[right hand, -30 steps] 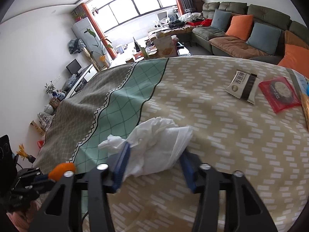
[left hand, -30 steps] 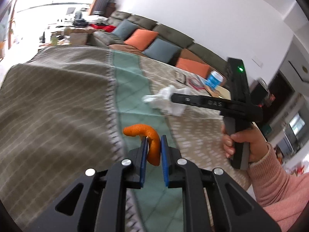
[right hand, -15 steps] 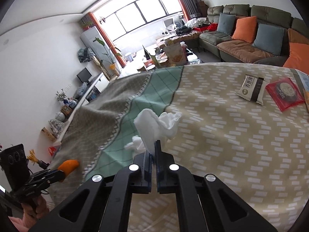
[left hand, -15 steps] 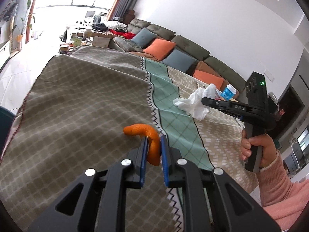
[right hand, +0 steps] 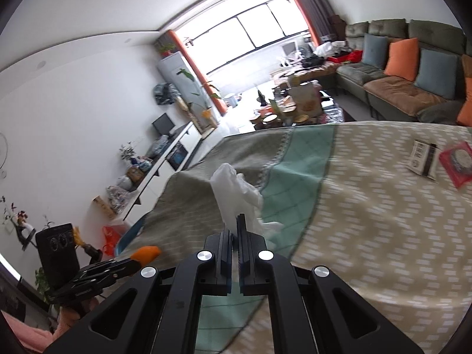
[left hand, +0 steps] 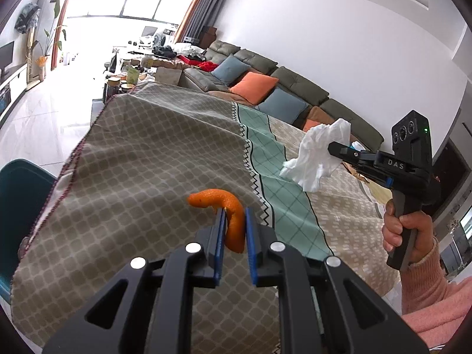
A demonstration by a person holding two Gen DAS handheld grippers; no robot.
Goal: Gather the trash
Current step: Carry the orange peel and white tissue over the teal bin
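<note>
My left gripper point(left hand: 233, 215) is shut on a curled orange peel point(left hand: 227, 211) and holds it above the grey part of the patterned tablecloth point(left hand: 147, 153). My right gripper point(right hand: 235, 221) is shut on a crumpled white tissue point(right hand: 236, 196) and holds it in the air above the cloth. The right gripper point(left hand: 334, 149) with the tissue point(left hand: 317, 156) also shows at the right of the left wrist view. The left gripper point(right hand: 132, 262) with the peel point(right hand: 146, 253) shows at the lower left of the right wrist view.
A teal bin rim point(left hand: 17, 206) shows beside the table's left edge. A black-and-white packet point(right hand: 423, 160) and a red packet point(right hand: 458, 163) lie on the far right of the cloth. A sofa point(right hand: 407, 67) with cushions stands behind.
My right gripper has shut on the tissue and lifted it off the cloth. Both grippers have moved left, towards the table's grey end. The peel stays held.
</note>
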